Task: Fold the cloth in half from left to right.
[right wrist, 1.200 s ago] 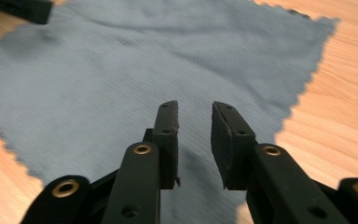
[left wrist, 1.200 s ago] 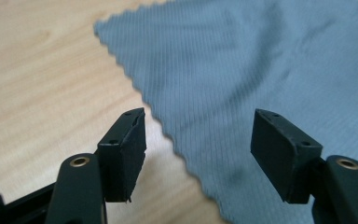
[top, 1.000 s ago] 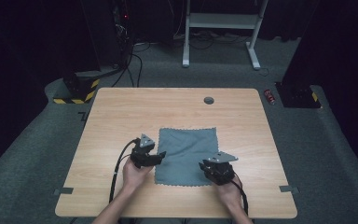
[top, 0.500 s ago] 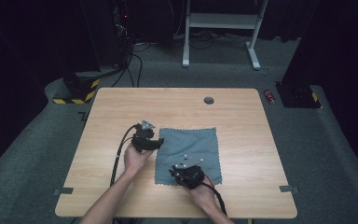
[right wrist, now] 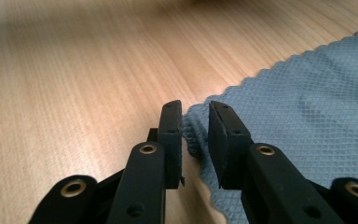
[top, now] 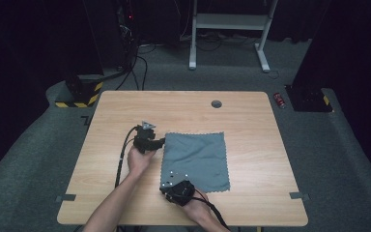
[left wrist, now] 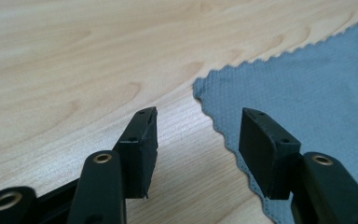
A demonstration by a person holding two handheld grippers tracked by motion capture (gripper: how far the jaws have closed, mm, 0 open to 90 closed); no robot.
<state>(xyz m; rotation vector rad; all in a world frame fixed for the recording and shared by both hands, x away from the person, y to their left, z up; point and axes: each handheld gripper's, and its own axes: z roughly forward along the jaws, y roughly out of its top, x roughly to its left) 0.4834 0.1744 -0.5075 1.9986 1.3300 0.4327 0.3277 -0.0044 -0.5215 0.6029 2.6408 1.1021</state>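
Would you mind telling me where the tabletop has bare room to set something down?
Bare wood lies right of the grey cloth, behind it around the round hole, and along the table's left edge. It is crowded at the cloth's left corners, by both grippers.

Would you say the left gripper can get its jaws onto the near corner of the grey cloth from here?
Probably yes: the left gripper has open jaws astride the cloth edge, bare table around it, nothing between.
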